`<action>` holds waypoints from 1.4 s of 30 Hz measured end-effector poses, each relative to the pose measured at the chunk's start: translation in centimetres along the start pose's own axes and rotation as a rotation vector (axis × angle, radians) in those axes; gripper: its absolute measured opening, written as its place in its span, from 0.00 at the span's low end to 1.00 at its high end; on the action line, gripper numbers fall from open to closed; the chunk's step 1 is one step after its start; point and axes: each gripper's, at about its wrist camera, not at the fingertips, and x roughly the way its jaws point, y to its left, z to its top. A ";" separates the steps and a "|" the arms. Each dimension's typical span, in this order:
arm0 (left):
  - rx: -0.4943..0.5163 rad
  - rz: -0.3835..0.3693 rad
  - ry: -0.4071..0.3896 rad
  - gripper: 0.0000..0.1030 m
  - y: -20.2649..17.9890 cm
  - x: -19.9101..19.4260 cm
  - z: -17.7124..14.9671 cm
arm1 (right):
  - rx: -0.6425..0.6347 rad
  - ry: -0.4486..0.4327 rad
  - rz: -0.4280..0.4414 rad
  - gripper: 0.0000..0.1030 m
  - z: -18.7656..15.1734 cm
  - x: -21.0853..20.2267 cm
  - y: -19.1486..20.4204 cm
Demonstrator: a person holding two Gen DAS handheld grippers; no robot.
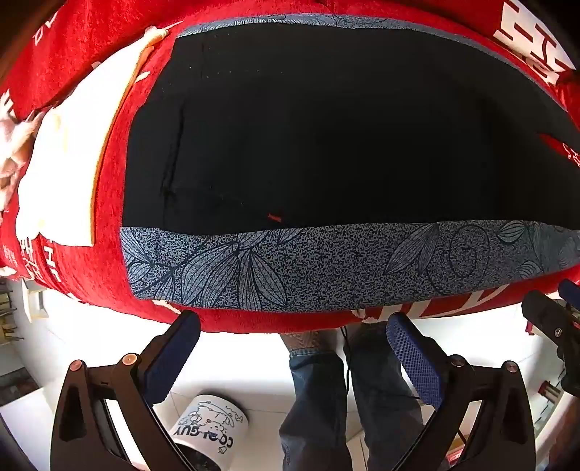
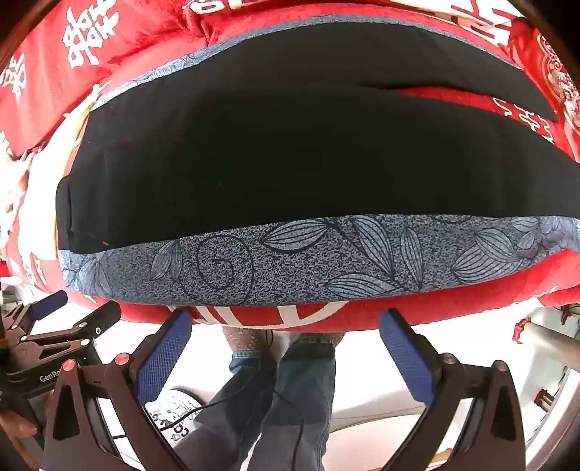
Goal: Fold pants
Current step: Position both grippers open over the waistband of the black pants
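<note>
Tongs (image 1: 291,333) (image 2: 286,331) agape; pants (image 1: 326,126) (image 2: 253,155) flat beyond.

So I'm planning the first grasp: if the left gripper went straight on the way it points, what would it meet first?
Probably the grey leaf-patterned side band of the black pants near the red blanket's edge; depth is unclear. Left gripper open, empty.

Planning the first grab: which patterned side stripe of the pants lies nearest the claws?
The wide grey leaf-print stripe along the pants' near edge, just above both open claws; the other stripe runs along the far edge.
</note>
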 end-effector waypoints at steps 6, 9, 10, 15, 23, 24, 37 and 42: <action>0.010 -0.004 0.002 1.00 0.0 0.0 0.2 | -0.007 0.000 0.003 1.00 0.3 -0.1 0.0; 0.013 -0.007 0.004 1.00 -0.7 -0.3 0.2 | -0.007 0.001 0.003 1.00 0.4 -0.1 0.0; 0.014 -0.007 0.004 1.00 -0.7 -0.2 0.2 | -0.008 0.001 0.002 1.00 0.4 -0.2 0.0; 0.007 -0.018 0.015 1.00 0.0 0.5 0.2 | -0.008 0.003 0.001 1.00 0.5 -0.2 0.0; -0.003 -0.021 0.030 1.00 0.6 0.8 0.6 | -0.021 0.012 0.002 1.00 0.9 0.0 0.4; -0.003 -0.019 0.030 1.00 0.6 0.8 0.6 | -0.022 0.013 0.002 1.00 1.0 0.0 0.5; -0.007 -0.016 0.060 1.00 0.9 1.1 0.6 | -0.017 0.015 0.018 1.00 1.2 0.0 1.2; -0.020 -0.018 0.016 1.00 1.4 1.1 0.4 | 0.008 0.014 0.065 1.00 1.2 0.1 1.0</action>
